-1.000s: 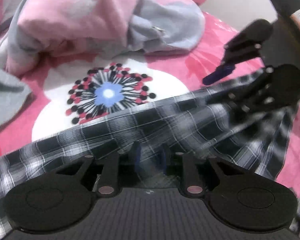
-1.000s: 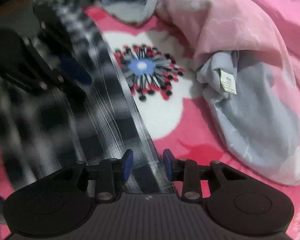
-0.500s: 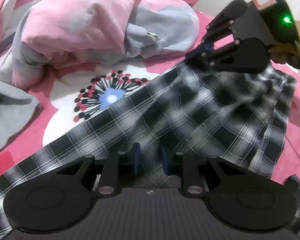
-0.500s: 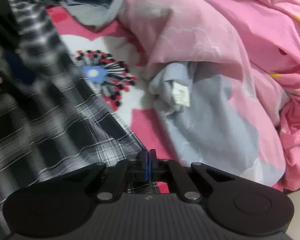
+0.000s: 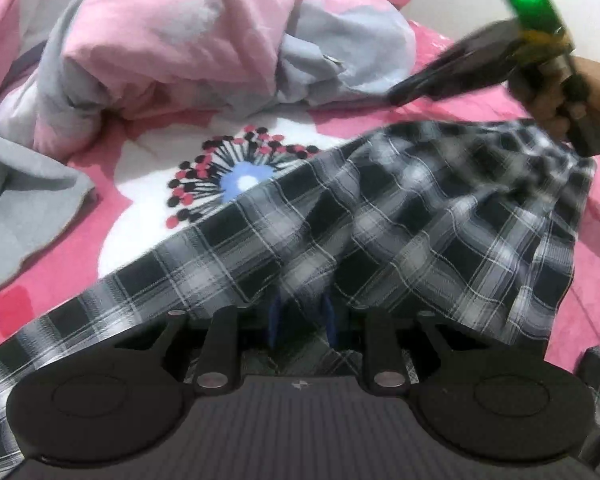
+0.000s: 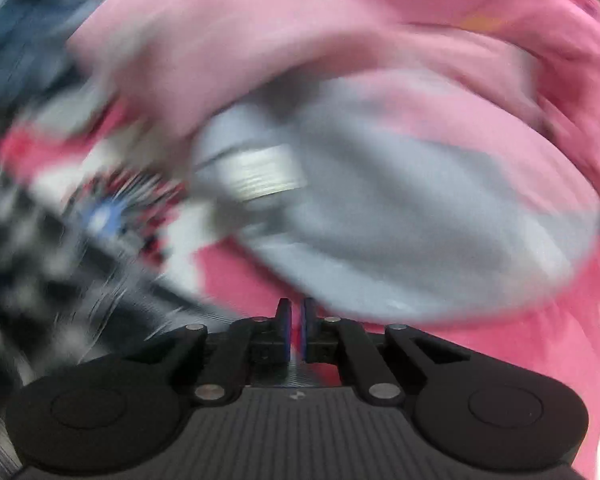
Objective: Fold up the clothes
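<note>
A black-and-white plaid garment [image 5: 400, 216] lies spread over the pink bed, running from the lower left to the right. My left gripper [image 5: 300, 320] is shut on a bunched fold of it at its near edge. My right gripper [image 5: 396, 98], held by a hand [image 5: 560, 104], hovers blurred above the garment's far right corner without touching it. In the right wrist view this gripper [image 6: 296, 324] shows only a thin slit between its blue pads, just parting, with nothing in it. The plaid garment [image 6: 28, 248] smears past on the left.
A bunched pink and grey duvet [image 5: 180, 48] fills the back of the bed and most of the right wrist view [image 6: 380, 200]. A grey garment [image 5: 24, 208] lies at the left. The bedspread's flower print [image 5: 240, 176] shows beside the plaid edge.
The right gripper pinched the plaid edge, carried it out to the right so the garment spread, then let go and lifted away, rolling. The left gripper kept its hold and stayed put.
</note>
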Available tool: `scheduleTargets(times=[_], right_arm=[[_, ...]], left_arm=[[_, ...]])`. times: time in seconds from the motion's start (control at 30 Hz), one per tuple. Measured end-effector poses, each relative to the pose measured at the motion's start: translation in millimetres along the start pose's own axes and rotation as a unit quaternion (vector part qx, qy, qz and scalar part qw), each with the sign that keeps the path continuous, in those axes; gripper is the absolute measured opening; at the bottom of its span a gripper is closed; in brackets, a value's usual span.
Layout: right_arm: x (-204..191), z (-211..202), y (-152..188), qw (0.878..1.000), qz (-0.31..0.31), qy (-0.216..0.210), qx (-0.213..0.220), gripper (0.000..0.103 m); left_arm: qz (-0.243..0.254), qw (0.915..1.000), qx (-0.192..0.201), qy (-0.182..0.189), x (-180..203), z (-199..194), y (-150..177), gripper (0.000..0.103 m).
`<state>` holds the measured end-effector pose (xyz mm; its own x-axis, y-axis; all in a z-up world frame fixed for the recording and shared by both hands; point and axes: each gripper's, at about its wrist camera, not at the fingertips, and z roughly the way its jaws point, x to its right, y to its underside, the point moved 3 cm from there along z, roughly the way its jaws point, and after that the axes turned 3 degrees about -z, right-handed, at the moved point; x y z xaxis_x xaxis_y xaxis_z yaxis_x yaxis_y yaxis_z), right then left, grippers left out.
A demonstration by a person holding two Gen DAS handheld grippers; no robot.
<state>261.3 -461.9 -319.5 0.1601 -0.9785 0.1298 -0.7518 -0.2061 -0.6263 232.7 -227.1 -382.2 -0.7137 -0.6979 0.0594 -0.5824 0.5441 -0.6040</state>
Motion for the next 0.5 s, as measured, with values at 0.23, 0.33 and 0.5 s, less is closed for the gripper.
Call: scheduleTargets(times=[0.23,0.33,0.5], right_arm=[[106,-62,53,0.990,0.115,0.071,-0.047,0.004],[129,-78,85,0.986,0.112,0.087,-0.085,0.005],[135,-79,111,0.987,0.066,0.088,-0.115,0.006]], left_arm=[[-0.132,0.9911,0.008,-0.016,-45,-7,-22,0.023],[-0.138,0.9886,0.001,-0.060,-57,9,-24,0.023],[-0.121,0.9867,0.003,-0.109,-58,25,-21,0.024]])
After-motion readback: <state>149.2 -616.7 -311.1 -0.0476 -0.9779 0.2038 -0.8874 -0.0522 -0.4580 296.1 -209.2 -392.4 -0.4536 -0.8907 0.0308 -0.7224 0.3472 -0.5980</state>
